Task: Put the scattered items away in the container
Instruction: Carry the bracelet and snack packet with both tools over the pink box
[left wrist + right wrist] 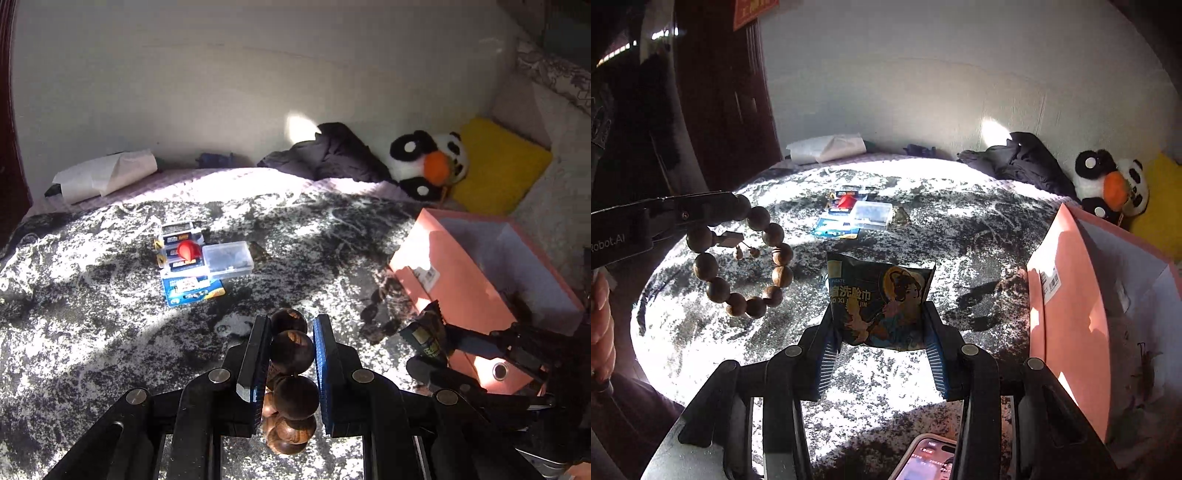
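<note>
The left gripper (290, 332) clamps a bead bracelet (291, 369); the right gripper (882, 325) pinches a dark packet (882, 299), both held aloft.

Box (480, 280) at bed's (92, 332) right edge; packs (184, 258) mid-bed, case (228, 260) seemingly atop; plush (428, 162) behind box.

My right gripper (882, 334) has its jaws closed on a dark printed sachet (881, 299) above the bed (960, 236). To my left, the left gripper (701, 210) dangles a wooden bead bracelet (750, 258). The pink box (1067, 306) stands open at right.
</note>
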{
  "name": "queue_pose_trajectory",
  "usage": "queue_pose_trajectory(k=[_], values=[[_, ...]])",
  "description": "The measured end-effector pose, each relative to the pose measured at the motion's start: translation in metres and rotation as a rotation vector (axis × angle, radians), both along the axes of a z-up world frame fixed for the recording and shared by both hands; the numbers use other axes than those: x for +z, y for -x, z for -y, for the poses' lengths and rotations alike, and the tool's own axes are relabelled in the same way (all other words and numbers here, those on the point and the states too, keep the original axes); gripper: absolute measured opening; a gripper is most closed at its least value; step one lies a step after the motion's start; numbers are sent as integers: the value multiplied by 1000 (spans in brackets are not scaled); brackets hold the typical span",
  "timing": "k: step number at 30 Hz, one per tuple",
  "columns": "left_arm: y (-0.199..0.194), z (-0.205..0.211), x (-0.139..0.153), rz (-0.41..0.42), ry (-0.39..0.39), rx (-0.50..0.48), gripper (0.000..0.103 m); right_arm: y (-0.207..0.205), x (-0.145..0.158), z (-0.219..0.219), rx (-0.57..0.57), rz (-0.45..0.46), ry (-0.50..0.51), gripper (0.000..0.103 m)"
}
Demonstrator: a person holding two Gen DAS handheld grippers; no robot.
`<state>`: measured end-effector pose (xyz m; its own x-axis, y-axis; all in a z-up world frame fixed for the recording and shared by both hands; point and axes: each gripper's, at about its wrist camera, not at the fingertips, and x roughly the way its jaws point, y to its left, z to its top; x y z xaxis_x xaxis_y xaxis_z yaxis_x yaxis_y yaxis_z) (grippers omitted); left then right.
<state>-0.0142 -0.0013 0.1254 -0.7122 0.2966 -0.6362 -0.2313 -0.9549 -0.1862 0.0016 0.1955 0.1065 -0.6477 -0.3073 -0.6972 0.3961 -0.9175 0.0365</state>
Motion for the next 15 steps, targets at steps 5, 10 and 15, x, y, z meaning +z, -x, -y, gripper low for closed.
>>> queue_pose_trajectory(k=[5, 10, 15], values=[[-14, -28, 24, -42, 16, -48, 17, -17, 18, -18, -22, -44, 9, 45], [-26, -65, 52, -92, 27, -115, 17, -35, 36, -47, -59, -89, 29, 45], [-33, -110, 75, -137, 51, -186, 17, -51, 54, -82, -110, -129, 57, 45]])
